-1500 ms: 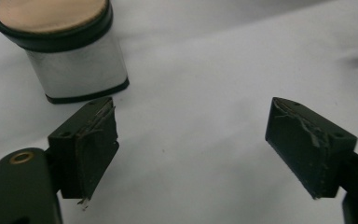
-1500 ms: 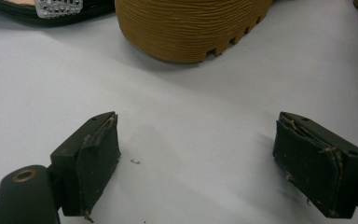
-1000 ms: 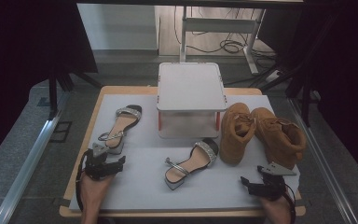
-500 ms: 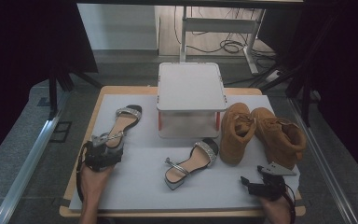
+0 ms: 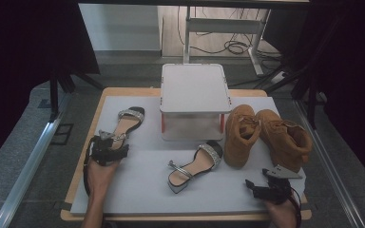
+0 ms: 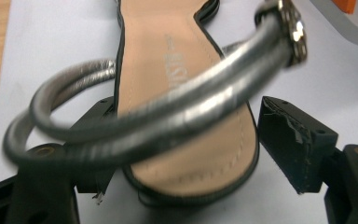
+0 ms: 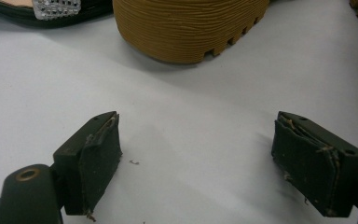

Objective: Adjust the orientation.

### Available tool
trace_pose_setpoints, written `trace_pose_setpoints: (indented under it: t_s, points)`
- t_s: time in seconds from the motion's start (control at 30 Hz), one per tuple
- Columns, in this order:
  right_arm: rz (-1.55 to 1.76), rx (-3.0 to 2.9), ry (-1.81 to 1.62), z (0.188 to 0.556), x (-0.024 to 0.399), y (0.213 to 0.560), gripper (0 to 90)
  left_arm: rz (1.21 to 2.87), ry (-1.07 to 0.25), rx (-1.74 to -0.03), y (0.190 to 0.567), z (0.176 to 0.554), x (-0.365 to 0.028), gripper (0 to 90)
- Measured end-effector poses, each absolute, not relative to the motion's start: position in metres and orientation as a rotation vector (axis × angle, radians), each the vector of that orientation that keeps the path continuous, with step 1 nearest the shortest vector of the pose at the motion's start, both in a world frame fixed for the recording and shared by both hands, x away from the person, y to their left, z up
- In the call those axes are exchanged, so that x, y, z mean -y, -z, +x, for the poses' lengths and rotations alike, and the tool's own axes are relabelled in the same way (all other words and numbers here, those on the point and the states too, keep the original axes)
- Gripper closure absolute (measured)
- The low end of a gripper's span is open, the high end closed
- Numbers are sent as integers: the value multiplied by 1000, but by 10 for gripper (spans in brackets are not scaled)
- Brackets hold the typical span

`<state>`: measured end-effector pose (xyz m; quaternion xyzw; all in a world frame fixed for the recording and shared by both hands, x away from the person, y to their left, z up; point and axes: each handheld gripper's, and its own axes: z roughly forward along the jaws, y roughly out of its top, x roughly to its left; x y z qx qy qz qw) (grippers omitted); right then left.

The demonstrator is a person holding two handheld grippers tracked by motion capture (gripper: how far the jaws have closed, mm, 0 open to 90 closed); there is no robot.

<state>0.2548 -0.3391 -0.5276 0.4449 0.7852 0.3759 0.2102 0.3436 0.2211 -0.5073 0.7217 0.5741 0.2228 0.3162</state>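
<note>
A silver-strapped sandal (image 5: pixel 126 126) lies at the left of the white mat (image 5: pixel 138 190). My left gripper (image 5: pixel 110 146) is at its heel end. In the left gripper view the tan insole (image 6: pixel 182 93) and the silver ankle strap (image 6: pixel 177 121) sit between the jaws of my left gripper (image 6: pixel 186 135). The jaws have just been closing, and the right pad (image 6: pixel 293 140) still stands off the heel's edge. The matching sandal (image 5: pixel 195 166) lies mid-mat. My right gripper (image 5: pixel 253 186) rests open near the front right, nothing between its pads (image 7: pixel 98 158), facing a tan boot's sole (image 7: pixel 191 28).
Two tan boots (image 5: pixel 242 135) (image 5: pixel 287 137) stand at the right of the mat. A white box-like stand (image 5: pixel 195 95) sits at the back middle. The mat lies on a wooden board (image 5: pixel 95 118), with dark floor and metal rails around it.
My left gripper has moved forward up the mat to the left sandal's heel, which is now between its jaws. The right gripper has stayed put.
</note>
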Motion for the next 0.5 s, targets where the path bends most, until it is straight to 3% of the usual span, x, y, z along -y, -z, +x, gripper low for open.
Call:
trace_pose_setpoints:
  t_s: [0.5]
  points:
    - [1238, -2183, -1046, 255, 339, 528, 153, 1898, -579, -1532, 515, 362, -223, 318]
